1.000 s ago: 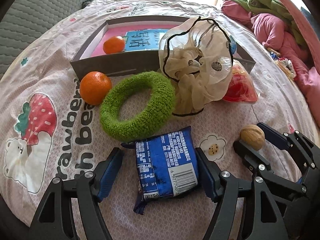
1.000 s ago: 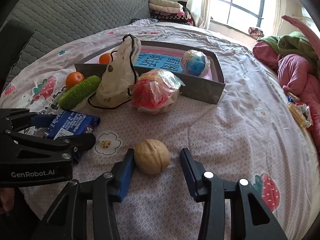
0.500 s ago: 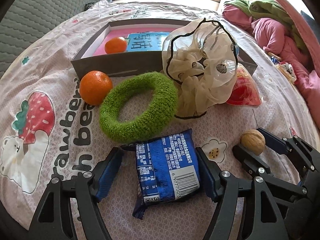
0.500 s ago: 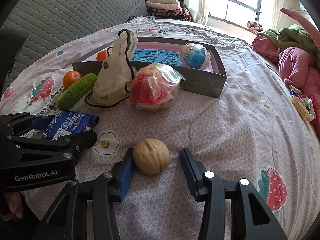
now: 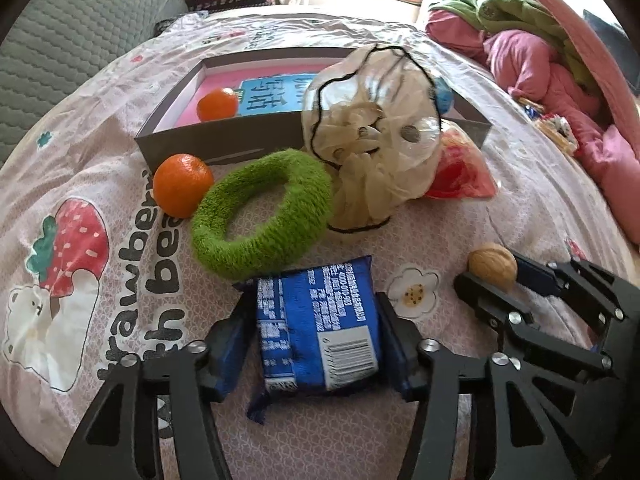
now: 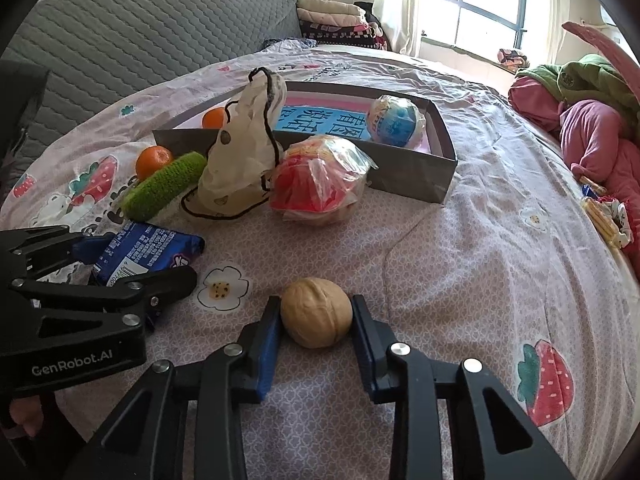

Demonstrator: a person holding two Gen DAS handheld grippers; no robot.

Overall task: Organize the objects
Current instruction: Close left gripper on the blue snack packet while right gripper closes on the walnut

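My left tongs [image 5: 316,344] have just been closing, and their blue pads now press both long sides of the blue snack packet [image 5: 316,328], low in the centre of the left view. The packet lies flat on the bed [image 5: 120,168], its far edge just short of the green fuzzy ring [image 5: 260,212]. That ring touches the orange [image 5: 182,184] at its left and the cream drawstring bag [image 5: 372,148] at its right, so there is little free room ahead of the packet.

My right tongs [image 6: 316,320] have also just been closing; the pads sit against both sides of the walnut [image 6: 316,312], bottom centre of the right view, with the nut resting on the bedspread. The two tongs stand close beside each other, only a printed flower between them.

The grey box [image 6: 436,176] sits in the upper middle, its near wall crowded by the bag and the red wrapped bundle [image 6: 320,180]. Inside it I see a second orange [image 5: 218,104] at the left end and a blue wrapped ball [image 6: 394,120] at the right end. To the right of the walnut the bed is open sheet out to the pile of pink and green clothes [image 6: 592,120] at the right edge.
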